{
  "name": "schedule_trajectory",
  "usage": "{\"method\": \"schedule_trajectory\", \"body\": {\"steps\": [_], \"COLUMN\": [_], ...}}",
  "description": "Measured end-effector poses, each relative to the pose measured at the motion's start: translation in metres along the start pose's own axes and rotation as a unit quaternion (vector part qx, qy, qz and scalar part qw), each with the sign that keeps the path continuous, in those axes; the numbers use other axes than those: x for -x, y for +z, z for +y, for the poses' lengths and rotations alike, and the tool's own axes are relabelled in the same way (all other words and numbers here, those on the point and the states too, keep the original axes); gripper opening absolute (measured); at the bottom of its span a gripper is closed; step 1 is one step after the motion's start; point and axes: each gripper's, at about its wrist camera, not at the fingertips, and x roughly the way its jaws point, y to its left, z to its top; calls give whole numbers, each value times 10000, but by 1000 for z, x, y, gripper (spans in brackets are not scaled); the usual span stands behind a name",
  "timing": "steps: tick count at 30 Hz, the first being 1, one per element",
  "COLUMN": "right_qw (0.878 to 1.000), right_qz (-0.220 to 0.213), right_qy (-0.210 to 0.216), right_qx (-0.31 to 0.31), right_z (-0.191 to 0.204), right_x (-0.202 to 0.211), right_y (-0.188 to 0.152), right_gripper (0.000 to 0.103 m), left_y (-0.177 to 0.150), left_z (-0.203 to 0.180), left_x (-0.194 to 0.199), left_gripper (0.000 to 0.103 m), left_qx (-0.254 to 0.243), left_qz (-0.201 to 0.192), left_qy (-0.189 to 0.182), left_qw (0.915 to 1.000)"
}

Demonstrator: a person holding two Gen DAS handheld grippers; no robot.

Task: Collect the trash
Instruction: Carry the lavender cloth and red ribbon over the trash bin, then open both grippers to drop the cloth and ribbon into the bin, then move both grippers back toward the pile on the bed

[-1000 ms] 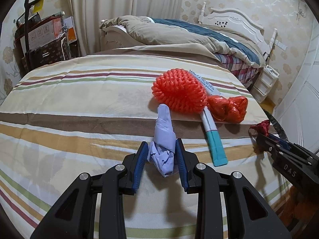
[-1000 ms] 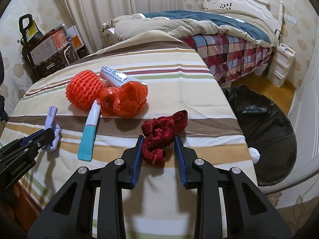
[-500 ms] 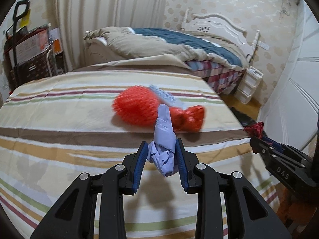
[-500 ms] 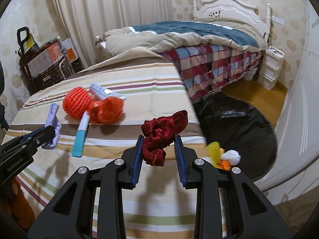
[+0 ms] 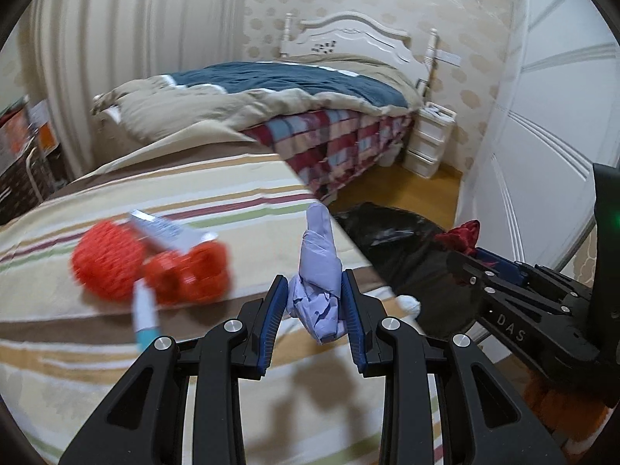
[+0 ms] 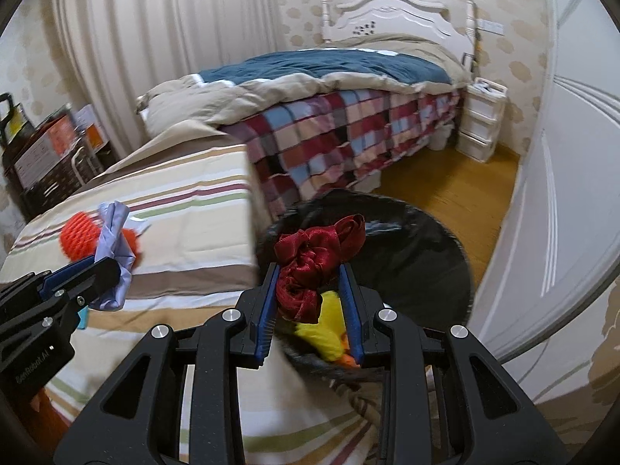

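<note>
Left gripper (image 5: 314, 312) with blue-lined jaws nearly closed, pinching a crumpled lilac paper wad (image 5: 318, 283) around its lower half, a twisted tip poking up above the jaws. Right gripper (image 6: 310, 302) likewise nearly closed, clamped on a bunched dark red ribbon (image 6: 314, 259), loops spilling out over the top of the jaws. Both pieces raised clear of the striped bed cover (image 5: 97, 348), not resting on anything. Just beyond and below the red ribbon, a round bin lined with a black bag (image 6: 426, 248), standing on the wooden floor beside the bed; inside it, something yellow (image 6: 329, 325) with a bit of orange. Seen from the left gripper, the same bin (image 5: 391, 232) lying off to the right, past the bed's edge, with a small white ball (image 5: 409, 302) near its rim. Further out on the bed cover, left behind: a red mesh ball (image 5: 106, 261), a crumpled red net (image 5: 190, 271), a silver-white packet (image 5: 170, 230) and a white tube with a teal end (image 5: 145, 317), all blurred. Likely handling: paper and ribbon both very light and soft, easily squashed, no risk of breaking; ribbon probably slippery and prone to snagging on the jaw ridges at release, so best held around the thick bunched middle, as here. Beyond, a second bed with plaid skirt and white headboard.
</note>
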Motion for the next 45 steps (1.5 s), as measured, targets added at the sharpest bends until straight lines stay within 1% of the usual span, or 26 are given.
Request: {"method": "schedule_trajectory", "body": {"steps": [7, 14, 21, 28, 29, 30, 31, 32, 33, 36, 37, 41, 45], "right_qw": [9997, 9990, 9983, 9978, 9977, 9976, 9975, 9974, 9973, 9970, 9969, 9967, 9969], "right_qz": [66, 148, 267, 323, 322, 320, 328, 323, 309, 294, 287, 233, 205], "right_qy": [-131, -233, -293, -310, -328, -334, -342, -365, -390, -457, -479, -528, -516], "right_qx": [-211, -348, -426, -491, -501, -510, -522, -539, -544, -547, -556, -576, -554], "right_z": [-32, -52, -63, -67, -67, -68, -69, -69, -69, -70, -70, -70, -66], "right_x": [-21, -40, -53, -60, -61, -61, -61, -61, -62, -59, -58, -52, -46], "right_y": [7, 12, 9, 7, 6, 6, 6, 5, 5, 4, 4, 3, 3], "right_gripper": [30, 30, 30, 31, 32, 33, 40, 45, 46, 47, 49, 58, 61], "left_y": [11, 18, 21, 21, 21, 21, 22, 23, 24, 24, 23, 23, 23], "left_z": [-29, -50, -59, -67, -67, -66, -66, -65, -63, -61, -60, -56, -48], "left_x": [-34, -63, -83, -91, -91, -91, -91, -90, -89, -86, -86, -79, -67], "left_gripper": [32, 32, 32, 33, 34, 43, 52, 56, 60, 67, 69, 74, 76], "left_qx": [-261, -420, -484, -605, -601, -580, -560, -531, -500, -481, -473, -446, -417], "left_qz": [151, 292, 418, 482, 483, 490, 480, 461, 435, 413, 402, 333, 209], "left_qy": [-108, -61, 26, 92, 98, 100, 98, 98, 96, 125, 135, 253, 415], "left_qw": [9995, 9987, 9980, 9970, 9970, 9971, 9972, 9975, 9978, 9979, 9980, 9981, 9981]}}
